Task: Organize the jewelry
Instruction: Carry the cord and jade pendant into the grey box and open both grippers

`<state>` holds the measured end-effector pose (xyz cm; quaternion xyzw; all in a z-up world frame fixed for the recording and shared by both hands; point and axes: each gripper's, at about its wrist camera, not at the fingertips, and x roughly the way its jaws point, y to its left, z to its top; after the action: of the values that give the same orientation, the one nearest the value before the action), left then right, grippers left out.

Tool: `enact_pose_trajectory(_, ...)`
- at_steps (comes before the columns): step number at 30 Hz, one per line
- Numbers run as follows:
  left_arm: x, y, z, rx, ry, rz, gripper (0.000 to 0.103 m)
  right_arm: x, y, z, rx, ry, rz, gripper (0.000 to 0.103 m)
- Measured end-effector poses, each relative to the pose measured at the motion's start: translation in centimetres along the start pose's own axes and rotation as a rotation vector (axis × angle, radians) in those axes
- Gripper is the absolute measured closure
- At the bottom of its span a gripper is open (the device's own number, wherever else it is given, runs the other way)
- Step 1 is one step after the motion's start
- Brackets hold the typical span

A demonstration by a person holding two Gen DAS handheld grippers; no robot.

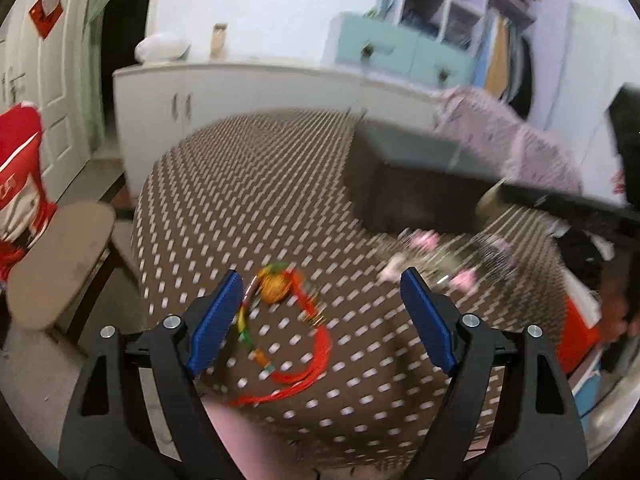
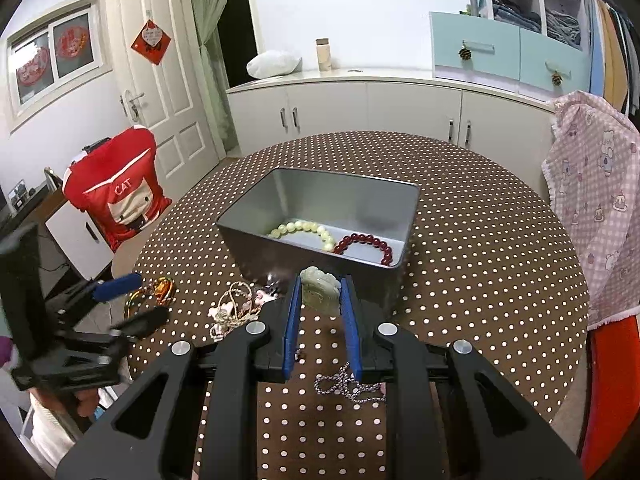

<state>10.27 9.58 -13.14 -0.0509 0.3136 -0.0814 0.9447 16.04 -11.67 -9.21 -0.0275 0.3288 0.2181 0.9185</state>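
My right gripper [image 2: 321,280] is shut on a pale green jade pendant [image 2: 320,294], held just in front of the near wall of a grey tin box [image 2: 320,184]. The pendant's braided cord [image 2: 348,388] hangs below. Inside the box lie a pale green bead bracelet [image 2: 304,226] and a dark red bead bracelet [image 2: 368,240]. My left gripper [image 1: 320,280] stands open above an orange charm with a red tassel [image 1: 276,288], not touching it. In the right wrist view the left gripper [image 2: 132,302] hovers by that charm [image 2: 160,290].
A tangle of pink and white jewelry [image 2: 236,308] lies on the brown dotted round table [image 2: 480,240] between the charm and the box. A red-covered chair [image 2: 116,200] stands left, a pink cloth [image 2: 596,200] right, a stool [image 1: 60,264] by the table's left edge.
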Motion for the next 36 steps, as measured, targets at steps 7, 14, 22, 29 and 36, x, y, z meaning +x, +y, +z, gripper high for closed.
enact_pose_trajectory(7,1.1,-0.1,-0.2,0.048,0.024,0.11,0.083,0.2,0.2,0.0,-0.004,0.006,0.0,0.085)
enact_pose_trajectory(14,0.2,-1.4,1.2,0.073,-0.036,0.08,0.085,-0.2,-0.2,0.1,0.003,-0.008,-0.01,0.085)
enact_pose_trajectory(22,-1.6,-4.8,5.0,0.129,-0.157,0.016,0.085,-1.4,-1.1,1.2,0.011,-0.051,-0.032,0.085)
enact_pose_trajectory(29,-1.7,-7.2,8.6,0.148,-0.228,-0.053,0.085,-1.4,-2.0,2.5,0.02,-0.073,-0.048,0.085)
enact_pose_trajectory(36,-1.3,-7.7,11.6,0.109,-0.267,-0.141,0.085,-0.7,-2.5,3.9,0.02,-0.078,-0.048,0.085)
